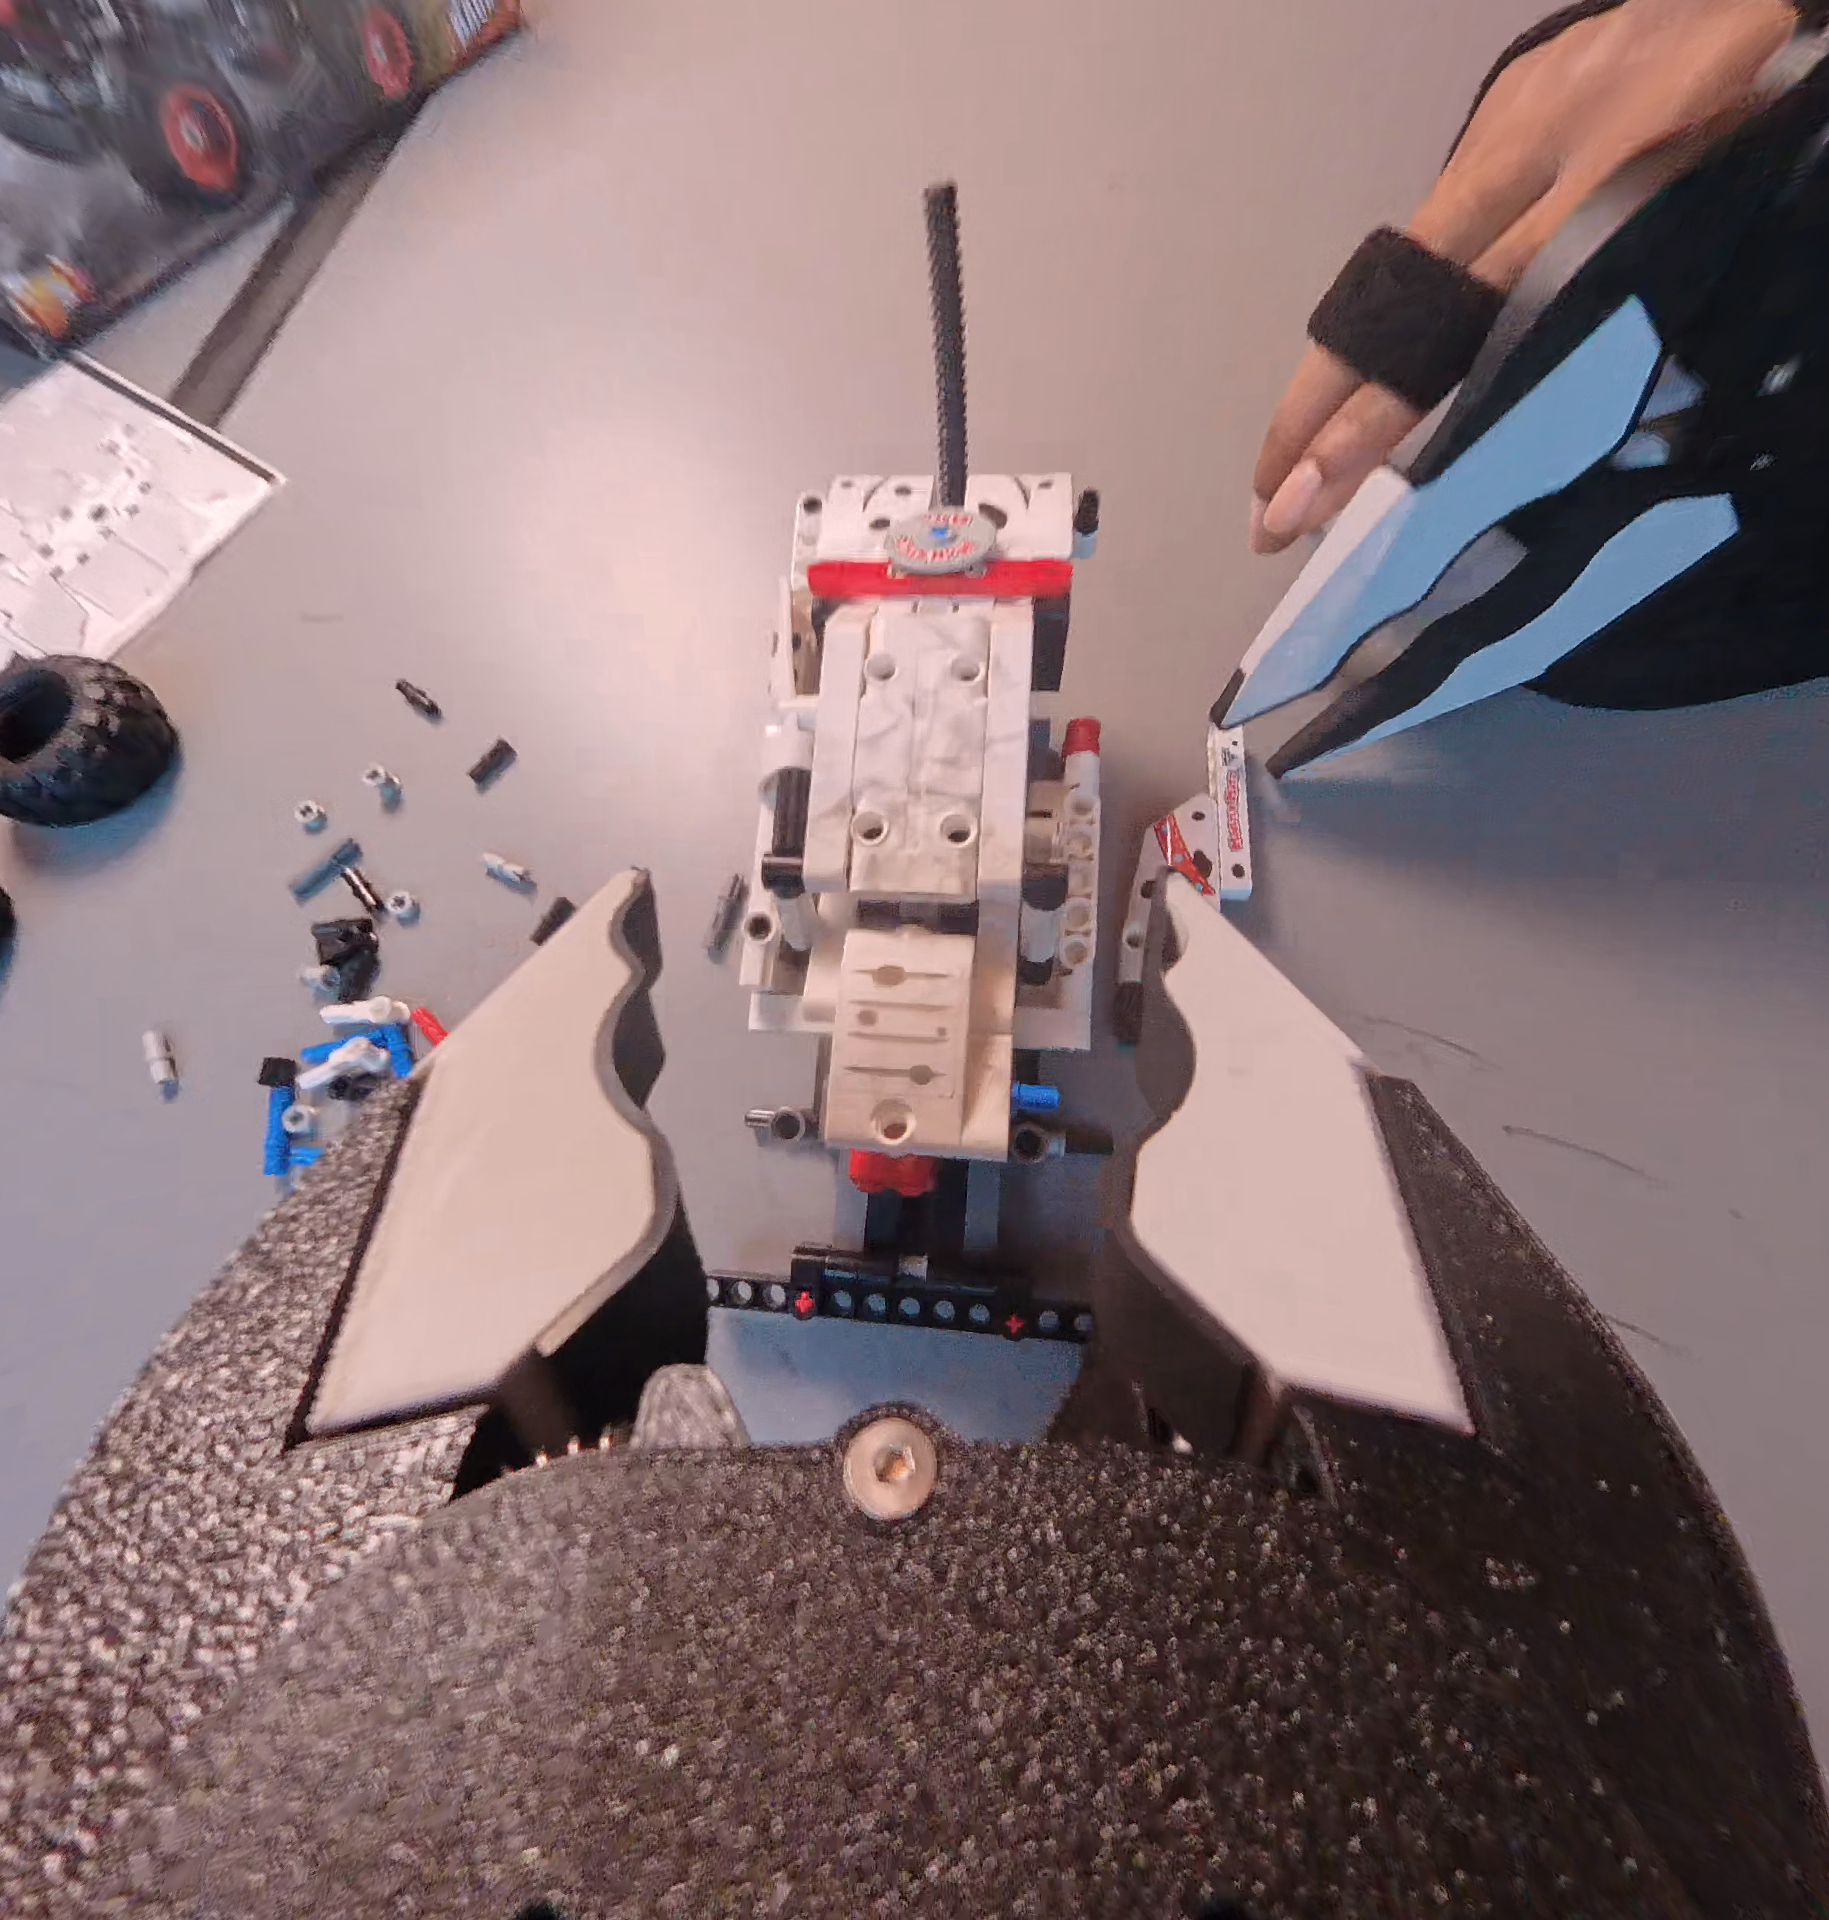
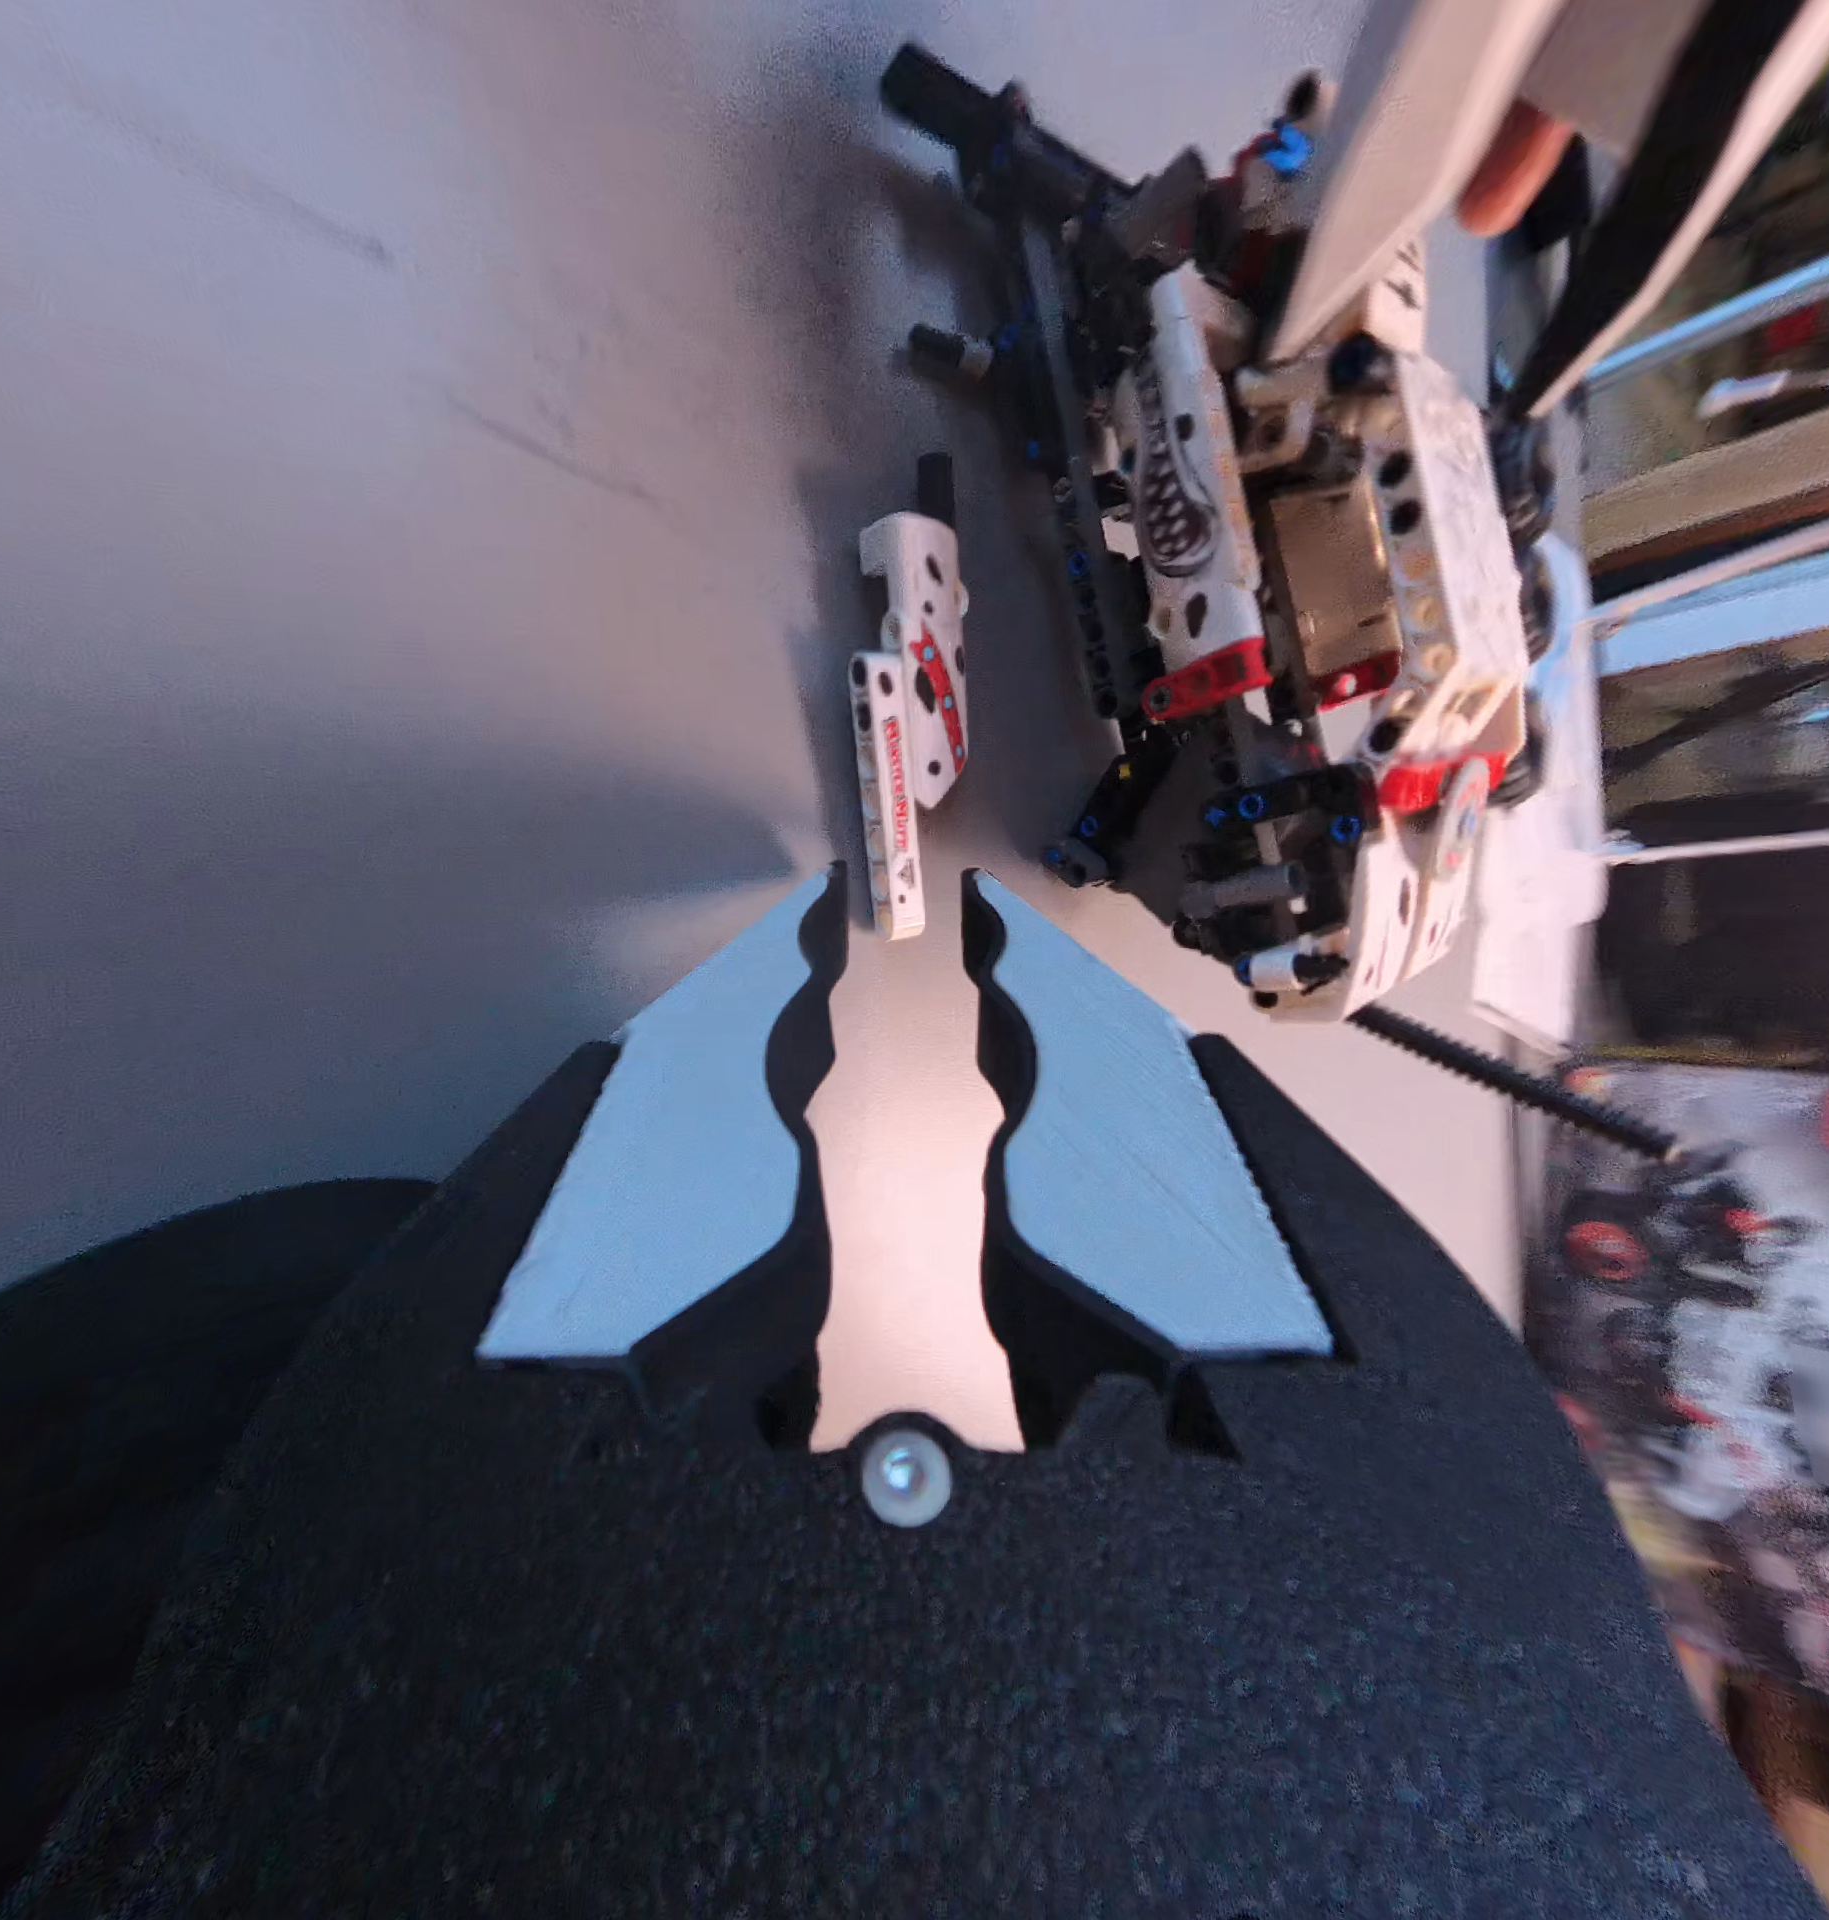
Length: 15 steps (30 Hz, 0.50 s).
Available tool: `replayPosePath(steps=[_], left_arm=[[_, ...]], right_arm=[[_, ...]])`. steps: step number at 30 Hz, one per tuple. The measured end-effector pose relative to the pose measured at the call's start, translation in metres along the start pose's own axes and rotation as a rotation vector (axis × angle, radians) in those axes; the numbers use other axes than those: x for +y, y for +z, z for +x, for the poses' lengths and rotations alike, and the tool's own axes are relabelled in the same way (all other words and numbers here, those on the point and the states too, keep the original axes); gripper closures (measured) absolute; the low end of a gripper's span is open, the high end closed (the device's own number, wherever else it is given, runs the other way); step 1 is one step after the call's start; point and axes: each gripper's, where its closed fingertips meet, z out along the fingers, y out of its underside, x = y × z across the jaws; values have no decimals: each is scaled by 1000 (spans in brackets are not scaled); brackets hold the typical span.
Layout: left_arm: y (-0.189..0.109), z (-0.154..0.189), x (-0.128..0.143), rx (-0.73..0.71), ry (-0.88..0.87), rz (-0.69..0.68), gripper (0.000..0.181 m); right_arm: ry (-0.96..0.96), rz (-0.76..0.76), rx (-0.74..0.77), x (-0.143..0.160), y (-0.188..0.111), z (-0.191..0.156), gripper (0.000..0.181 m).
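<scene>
Two grippers work over a grey table [image 1: 1409, 1091]: the left gripper [image 1: 899, 894], jaws spread wide, straddles a white brick-built vehicle [image 1: 920, 831] at centre frame, and the right gripper [image 2: 905, 883], jaws parted and empty, points at a white printed beam [image 2: 889, 790] lying just beyond its tips; loose small parts [image 1: 359, 935] scatter at left

The left gripper [image 1: 899, 904] stands wide open, its fingers either side of a white, red and black brick-built vehicle chassis [image 1: 925, 821] lying at centre frame on the grey desk [image 1: 598, 312]. A black toothed strip [image 1: 946, 343] juts from its far end. The right gripper [image 2: 905, 883], jaws parted, hovers just short of a small white stickered beam piece [image 2: 905, 717] beside the chassis.
</scene>
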Motion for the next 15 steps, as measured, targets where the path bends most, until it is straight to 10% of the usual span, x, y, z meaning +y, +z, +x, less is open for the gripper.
replayPosePath(steps=[7, 15], left_arm=[[29, 2, 24, -38, 39, -78, 95], [30, 7, 22, -141, -31, -102, 95]], right_arm=[[677, 179, 208, -1, -34, 68, 158], [886, 115, 376, 16, -23, 85, 170]])
